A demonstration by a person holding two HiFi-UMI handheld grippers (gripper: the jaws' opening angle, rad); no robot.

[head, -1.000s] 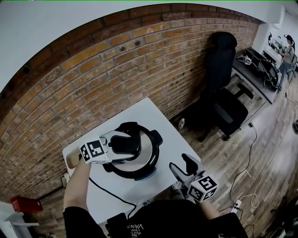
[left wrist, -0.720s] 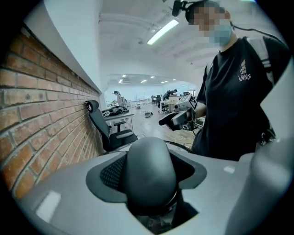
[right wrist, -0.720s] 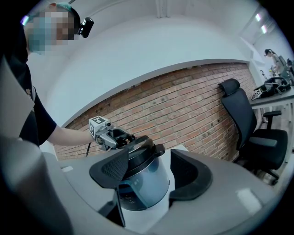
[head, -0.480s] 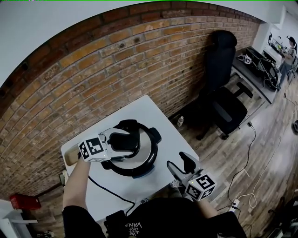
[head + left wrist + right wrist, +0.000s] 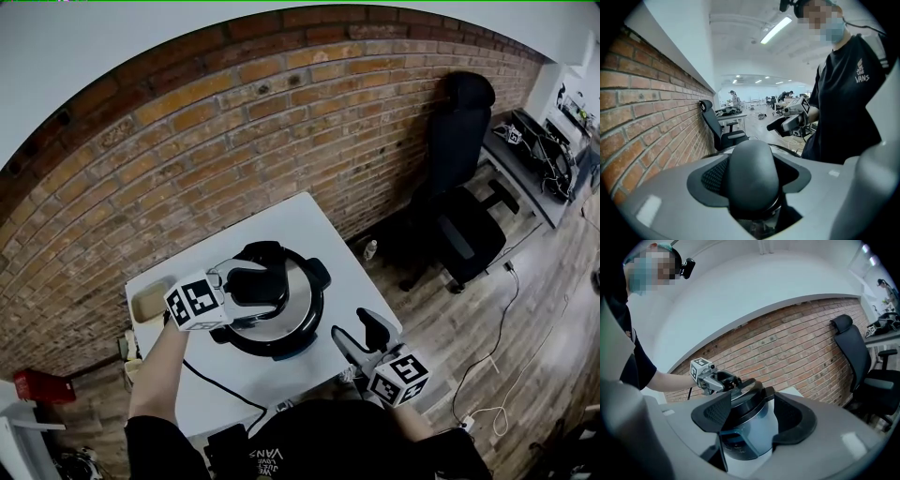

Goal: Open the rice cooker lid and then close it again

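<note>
On a white table [image 5: 298, 221] by a brick wall [image 5: 234, 141], the rice cooker [image 5: 292, 323] sat with the left gripper [image 5: 251, 285] clamped on its black lid handle [image 5: 752, 176]. At 4 o'clock, the right gripper [image 5: 354, 328] hung open, empty. The person's black shirt [image 5: 853, 112] read "VANS".

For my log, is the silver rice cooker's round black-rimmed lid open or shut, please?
Apparently shut: lid rests on the cooker; left gripper clamps its black handle.

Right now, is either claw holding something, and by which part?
The left gripper grips the rice cooker lid by its black top handle; the right gripper is open and holds nothing.
</note>
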